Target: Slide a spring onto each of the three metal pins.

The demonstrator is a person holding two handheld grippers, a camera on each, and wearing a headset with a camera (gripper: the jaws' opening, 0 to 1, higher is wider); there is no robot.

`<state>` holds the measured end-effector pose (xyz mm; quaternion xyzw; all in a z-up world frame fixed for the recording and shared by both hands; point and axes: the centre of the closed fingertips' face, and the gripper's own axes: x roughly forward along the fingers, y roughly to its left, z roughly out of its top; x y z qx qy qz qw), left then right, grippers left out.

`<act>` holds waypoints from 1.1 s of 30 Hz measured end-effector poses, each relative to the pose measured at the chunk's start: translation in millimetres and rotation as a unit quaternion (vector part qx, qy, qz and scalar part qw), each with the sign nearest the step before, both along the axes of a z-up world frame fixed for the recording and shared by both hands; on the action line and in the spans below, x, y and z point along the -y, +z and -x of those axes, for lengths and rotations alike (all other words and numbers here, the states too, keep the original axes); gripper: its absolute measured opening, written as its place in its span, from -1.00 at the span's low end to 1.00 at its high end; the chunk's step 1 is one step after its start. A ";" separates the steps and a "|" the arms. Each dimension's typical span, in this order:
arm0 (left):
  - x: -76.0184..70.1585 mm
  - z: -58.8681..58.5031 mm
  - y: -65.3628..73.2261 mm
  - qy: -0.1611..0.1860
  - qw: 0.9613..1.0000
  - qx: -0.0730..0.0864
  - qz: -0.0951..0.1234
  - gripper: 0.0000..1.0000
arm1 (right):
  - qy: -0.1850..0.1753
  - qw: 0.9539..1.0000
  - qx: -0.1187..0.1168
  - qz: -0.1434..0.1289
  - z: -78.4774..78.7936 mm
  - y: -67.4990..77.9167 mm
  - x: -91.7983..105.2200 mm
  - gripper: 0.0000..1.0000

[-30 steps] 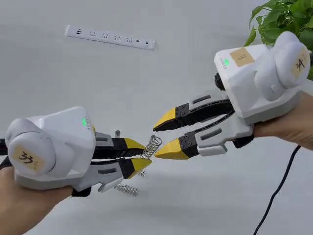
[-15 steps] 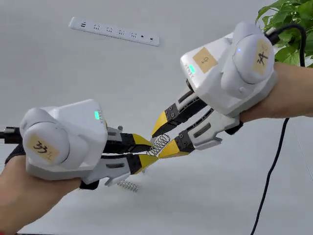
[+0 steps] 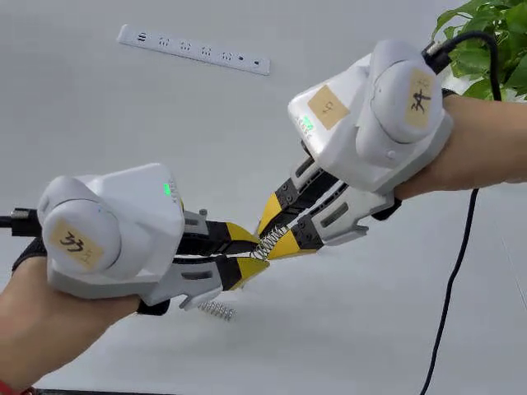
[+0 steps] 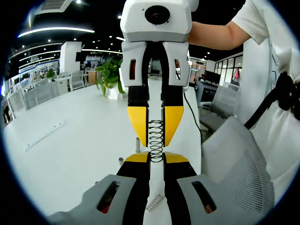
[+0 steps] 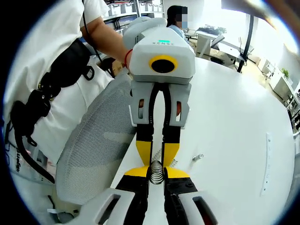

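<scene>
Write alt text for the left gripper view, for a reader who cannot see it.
A coil spring is held between two pairs of yellow-tipped tongs: the left tongs grip its near end, the right tongs, reaching in from the top, clamp its far end. A second spring lies on the white table beneath.

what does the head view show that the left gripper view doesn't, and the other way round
Head view: the white rounded housing with a yellow label on the left gripper, and the person's hand holding it.

Left gripper view: a grey mesh chair, a bright ceiling light strip and the person's white shirt.

Both: the coiled metal spring pinched between the yellow tips of the left gripper and the right gripper, a loose metal spring on the white table, the long white power strip and the green leafy plant.
</scene>
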<state>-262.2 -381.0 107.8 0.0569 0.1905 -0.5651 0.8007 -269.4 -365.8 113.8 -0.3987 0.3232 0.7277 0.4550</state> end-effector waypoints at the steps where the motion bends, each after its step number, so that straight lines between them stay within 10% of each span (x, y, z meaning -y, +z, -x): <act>1: 0.0 -0.1 0.2 0.000 1.000 0.000 0.000 -0.87 | 0.000 1.000 0.000 0.000 0.1 0.0 0.1 -0.84; 33: -5.4 -1.1 -2.8 -0.001 1.000 0.001 0.005 -0.83 | -0.008 1.000 -0.006 0.010 3.3 2.9 -3.2 -0.86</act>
